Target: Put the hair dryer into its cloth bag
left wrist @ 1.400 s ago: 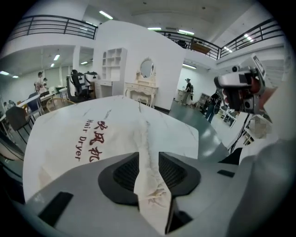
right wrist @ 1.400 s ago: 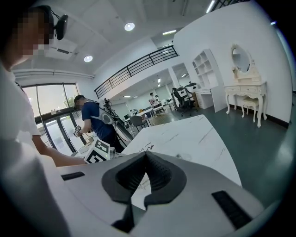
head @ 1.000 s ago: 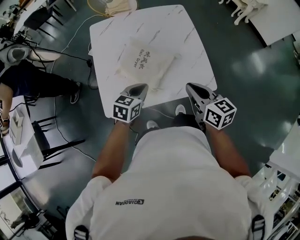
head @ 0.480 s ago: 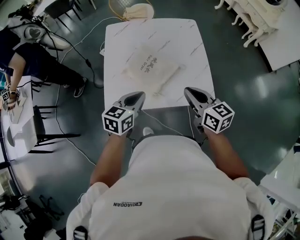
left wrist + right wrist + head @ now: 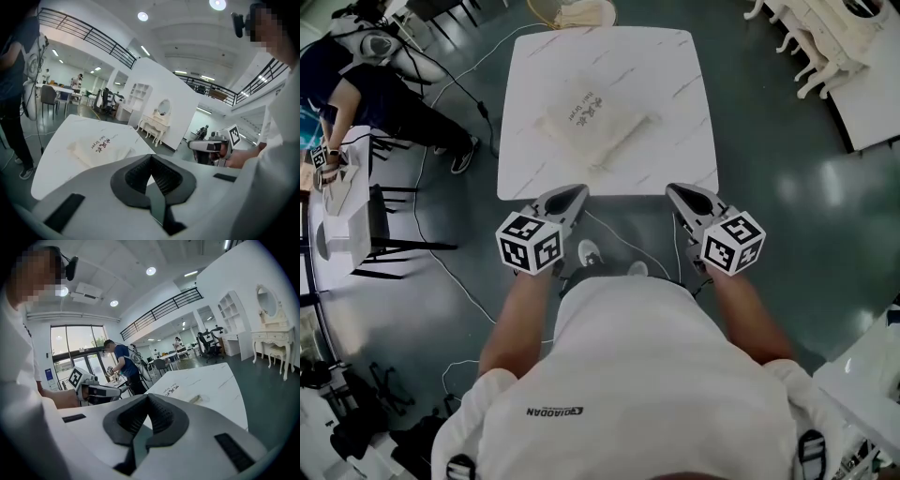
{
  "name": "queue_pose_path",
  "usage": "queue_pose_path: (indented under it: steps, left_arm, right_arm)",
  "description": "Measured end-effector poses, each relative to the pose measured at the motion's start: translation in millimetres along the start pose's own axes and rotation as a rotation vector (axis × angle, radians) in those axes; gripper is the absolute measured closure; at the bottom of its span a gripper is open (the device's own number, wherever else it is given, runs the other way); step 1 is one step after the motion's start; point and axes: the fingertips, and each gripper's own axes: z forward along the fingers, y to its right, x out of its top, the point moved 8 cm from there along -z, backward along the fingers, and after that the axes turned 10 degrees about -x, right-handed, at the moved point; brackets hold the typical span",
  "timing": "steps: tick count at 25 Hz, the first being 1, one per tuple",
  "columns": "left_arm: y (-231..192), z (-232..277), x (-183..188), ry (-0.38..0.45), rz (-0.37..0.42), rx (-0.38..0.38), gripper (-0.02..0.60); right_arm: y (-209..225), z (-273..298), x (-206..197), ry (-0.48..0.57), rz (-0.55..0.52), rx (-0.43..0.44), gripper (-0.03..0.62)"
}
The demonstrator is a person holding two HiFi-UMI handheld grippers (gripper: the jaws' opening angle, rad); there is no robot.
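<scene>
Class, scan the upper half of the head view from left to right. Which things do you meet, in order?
Bystander in dark clothes → cloth bag lying on the marble table → white furniture with curved legs.

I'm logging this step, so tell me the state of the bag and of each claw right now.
bag, lying on the table, nothing touching it.
left claw, shut, empty, held at the table's near edge.
right claw, shut, empty, held at the table's near edge.
</scene>
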Motion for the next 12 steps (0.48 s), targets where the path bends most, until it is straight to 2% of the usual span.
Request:
queue_pose_path:
  steps: [4,12]
  left_arm:
    - [30,-6,-17,0.005,-0.017,0.031,0.554]
    - [63,-20,-29,-0.003,0.059,0.048,0.554]
  right_arm:
    - [2,-23,-15,0.001,0.021,0.030,0.572]
    - [-9,-53,-32,0.038,0.030,0.035,0.572]
